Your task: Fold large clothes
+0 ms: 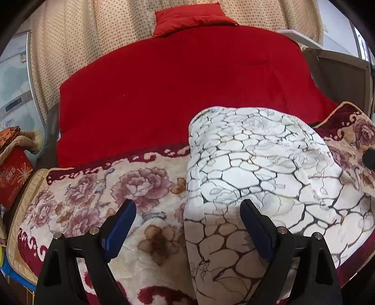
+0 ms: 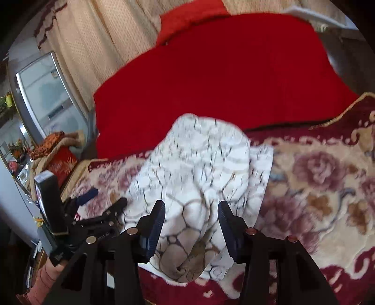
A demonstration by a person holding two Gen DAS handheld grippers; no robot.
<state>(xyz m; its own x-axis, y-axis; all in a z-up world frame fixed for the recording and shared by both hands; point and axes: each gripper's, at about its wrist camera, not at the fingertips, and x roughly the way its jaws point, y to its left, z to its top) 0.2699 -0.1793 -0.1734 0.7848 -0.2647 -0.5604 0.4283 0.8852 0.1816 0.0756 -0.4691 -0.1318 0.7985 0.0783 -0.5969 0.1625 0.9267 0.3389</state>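
Left wrist view: left gripper point(image 1: 187, 211) spread wide, nothing held, hovering over the near left edge of a white garment point(image 1: 253, 178) with dark crackle lines. Garment folded into a long bundle on a floral blanket point(image 1: 93, 194), far end reaching a red quilt point(image 1: 178, 89). Red pillow point(image 1: 192, 18) beyond, against dotted curtains point(image 1: 77, 47).

Right wrist view, blurred: right gripper point(image 2: 191, 214) spread wide, empty, astride the garment's point(image 2: 199, 164) near end without gripping. Left gripper point(image 2: 105, 201) low at left, beside the bundle. Floral blanket point(image 2: 316, 187) underneath, red quilt point(image 2: 211, 77) behind.
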